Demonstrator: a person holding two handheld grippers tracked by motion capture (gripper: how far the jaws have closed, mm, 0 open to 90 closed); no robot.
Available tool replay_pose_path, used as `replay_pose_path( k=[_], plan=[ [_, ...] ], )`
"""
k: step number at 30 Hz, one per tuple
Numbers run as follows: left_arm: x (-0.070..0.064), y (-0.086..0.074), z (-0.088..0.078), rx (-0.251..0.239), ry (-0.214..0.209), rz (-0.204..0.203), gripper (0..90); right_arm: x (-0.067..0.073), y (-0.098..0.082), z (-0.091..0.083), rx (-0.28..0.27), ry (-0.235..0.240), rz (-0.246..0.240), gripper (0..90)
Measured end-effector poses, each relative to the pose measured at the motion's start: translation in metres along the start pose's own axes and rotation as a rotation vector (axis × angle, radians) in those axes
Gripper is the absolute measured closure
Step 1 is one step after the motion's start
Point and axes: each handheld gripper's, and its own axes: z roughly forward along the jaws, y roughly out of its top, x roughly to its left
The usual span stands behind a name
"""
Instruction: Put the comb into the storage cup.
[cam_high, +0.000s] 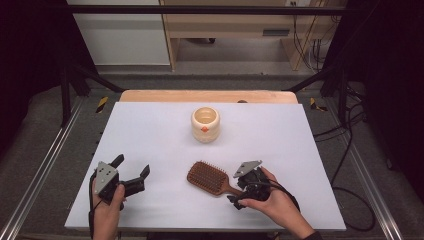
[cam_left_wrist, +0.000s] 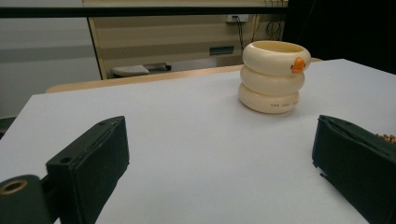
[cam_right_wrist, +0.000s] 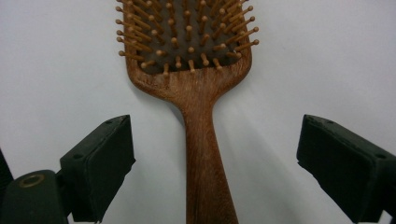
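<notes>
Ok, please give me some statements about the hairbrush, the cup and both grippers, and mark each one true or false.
1. The wooden hairbrush lies with its bristles facing up. True.
2. The right gripper is clamped on the brush handle. False: its jaws stand open on either side of the handle, not touching it.
3. The left gripper holds the cream cup. False: its jaws are open with nothing between them, and the cup stands apart, farther back on the white table.
4. The cup stands upright. True.
5. The brush handle points toward the right gripper. True.
</notes>
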Motion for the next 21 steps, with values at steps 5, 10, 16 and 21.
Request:
replay_pose_path(
  k=[5, 10, 16, 21],
  plan=[
    [0.005, -0.002, 0.001, 0.004, 0.016, -0.009, 3.9, -0.003, 0.012, 0.002, 0.079, 0.005, -0.007, 10.1],
    [0.01, -0.003, 0.004, 0.01, 0.021, 0.001, 3.8, -0.001, 0.019, 0.007, 0.097, 0.027, -0.031, 17.3],
    [0.011, -0.003, 0.003, 0.003, 0.02, -0.004, 3.8, 0.0, 0.024, 0.015, 0.139, 0.061, -0.039, 28.0],
    [0.008, -0.004, 0.007, 0.011, 0.007, 0.0, 3.8, -0.005, 0.02, 0.017, 0.178, 0.075, -0.032, 37.9]
  ],
)
